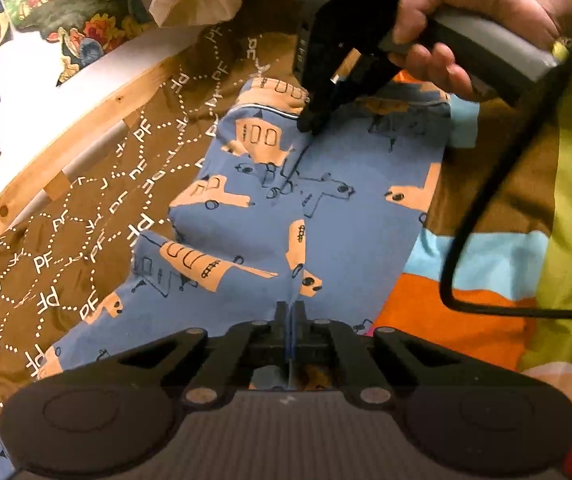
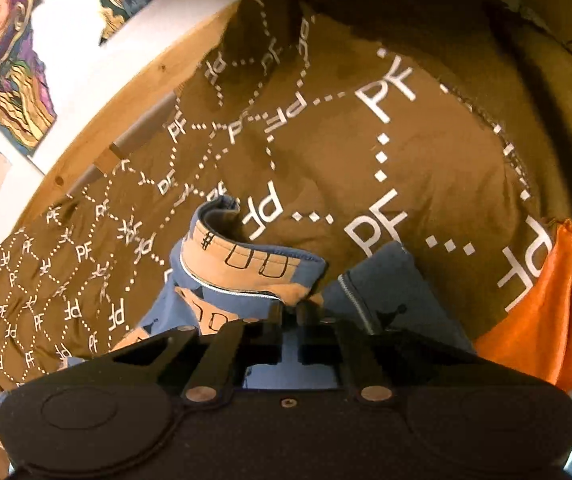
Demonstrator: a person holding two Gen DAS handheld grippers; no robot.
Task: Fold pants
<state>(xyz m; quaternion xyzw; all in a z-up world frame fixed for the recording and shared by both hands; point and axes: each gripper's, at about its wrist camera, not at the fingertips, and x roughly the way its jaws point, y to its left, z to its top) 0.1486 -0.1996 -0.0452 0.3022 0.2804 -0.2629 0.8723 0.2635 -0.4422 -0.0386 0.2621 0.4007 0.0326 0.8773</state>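
Now both tools, left tool (image 1: pixel 291 316) and right tool (image 2: pixel 291 312), are pinching the pants (image 1: pixel 286 200) lying on the bed (image 1: pixel 66 240), and thin fabric may be slipping free when lifted.

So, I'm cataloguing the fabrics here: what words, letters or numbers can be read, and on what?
"PF": white letters repeated over the brown blanket, linked by dotted lines, some upside down or mirrored.
Pants: drawn vehicles only; the shapes like "100" are windows, not text.
Wall pictures: no readable text.
Right gripper: small marks on its body, too blurred to read.
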